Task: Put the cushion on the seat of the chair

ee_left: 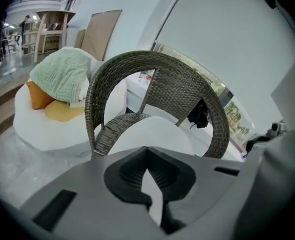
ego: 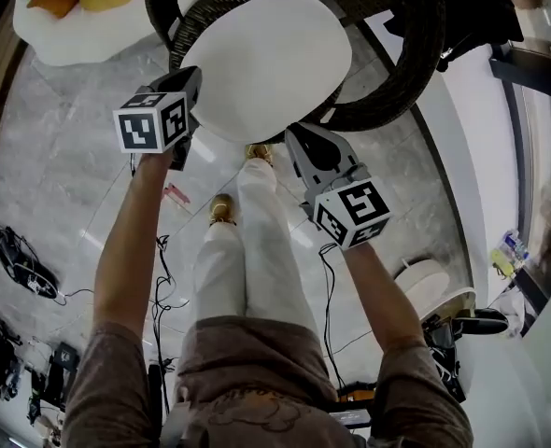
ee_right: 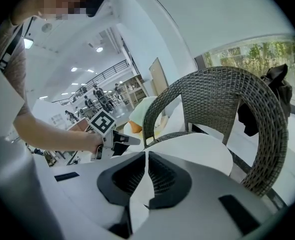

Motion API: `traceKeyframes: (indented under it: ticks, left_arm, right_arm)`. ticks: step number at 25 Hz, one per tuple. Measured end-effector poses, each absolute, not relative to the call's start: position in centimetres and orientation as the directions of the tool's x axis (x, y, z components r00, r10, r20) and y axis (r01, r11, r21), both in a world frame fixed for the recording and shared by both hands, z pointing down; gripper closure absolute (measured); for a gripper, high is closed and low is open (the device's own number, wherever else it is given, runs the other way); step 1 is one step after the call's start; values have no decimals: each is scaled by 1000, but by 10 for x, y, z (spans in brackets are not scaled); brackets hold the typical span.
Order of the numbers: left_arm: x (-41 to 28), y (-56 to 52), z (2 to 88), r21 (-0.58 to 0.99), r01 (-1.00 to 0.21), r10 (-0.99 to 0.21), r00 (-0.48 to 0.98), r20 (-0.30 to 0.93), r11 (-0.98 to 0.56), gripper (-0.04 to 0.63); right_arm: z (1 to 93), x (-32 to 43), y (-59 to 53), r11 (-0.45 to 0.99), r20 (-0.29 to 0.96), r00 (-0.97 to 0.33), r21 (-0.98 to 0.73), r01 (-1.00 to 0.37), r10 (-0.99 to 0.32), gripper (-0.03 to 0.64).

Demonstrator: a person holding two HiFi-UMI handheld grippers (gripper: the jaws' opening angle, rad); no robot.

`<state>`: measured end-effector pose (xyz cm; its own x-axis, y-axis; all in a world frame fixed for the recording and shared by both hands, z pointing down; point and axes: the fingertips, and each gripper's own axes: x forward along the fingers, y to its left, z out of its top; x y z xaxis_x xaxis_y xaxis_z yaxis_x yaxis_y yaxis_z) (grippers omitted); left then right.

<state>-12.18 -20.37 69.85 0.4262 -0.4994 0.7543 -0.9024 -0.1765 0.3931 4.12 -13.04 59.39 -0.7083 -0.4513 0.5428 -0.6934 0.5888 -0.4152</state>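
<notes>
A white oval cushion [ego: 266, 59] [ee_left: 155, 131] [ee_right: 202, 151] lies flat on the seat of a dark wicker chair [ego: 416, 54] [ee_left: 182, 89] [ee_right: 227, 99]. My left gripper [ego: 192, 77] [ee_left: 147, 168] [ee_right: 121, 140] hovers at the cushion's left edge. Its jaws are shut, and I see nothing gripped between them. My right gripper [ego: 296, 136] [ee_right: 146, 156] sits at the cushion's near right edge. Its jaws are shut, with a thin strip of white cushion edge showing between them. The gripper bodies hide the cushion's near rim in both gripper views.
A round white pouf [ego: 79, 35] [ee_left: 42, 129] with a green blanket [ee_left: 62, 76] and orange pillows stands left of the chair. My legs in white trousers [ego: 252, 250] stand before the seat. Cables and bags [ego: 14, 259] lie on the floor at the left. A black garment [ee_right: 275, 91] hangs on the chair back.
</notes>
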Motion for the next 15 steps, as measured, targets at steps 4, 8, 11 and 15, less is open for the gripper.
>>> traceKeyframes:
  ticks: [4, 8, 11, 15]
  left_arm:
    - [-110, -200, 661, 416, -887, -525, 456, 718, -201, 591]
    - [-101, -193, 614, 400, -878, -537, 477, 696, -261, 591]
    - [-98, -183, 575, 366, -877, -546, 481, 686, -312, 591]
    - [-92, -167, 522, 321, -859, -566, 505, 652, -398, 591]
  right_arm:
    - [575, 38, -130, 590, 528, -705, -405, -698, -473, 584]
    - [547, 32, -125, 596, 502, -713, -405, -694, -489, 584]
    - [521, 28, -119, 622, 478, -729, -394, -677, -490, 584]
    - [483, 29, -116, 649, 441, -744, -378, -661, -501, 584]
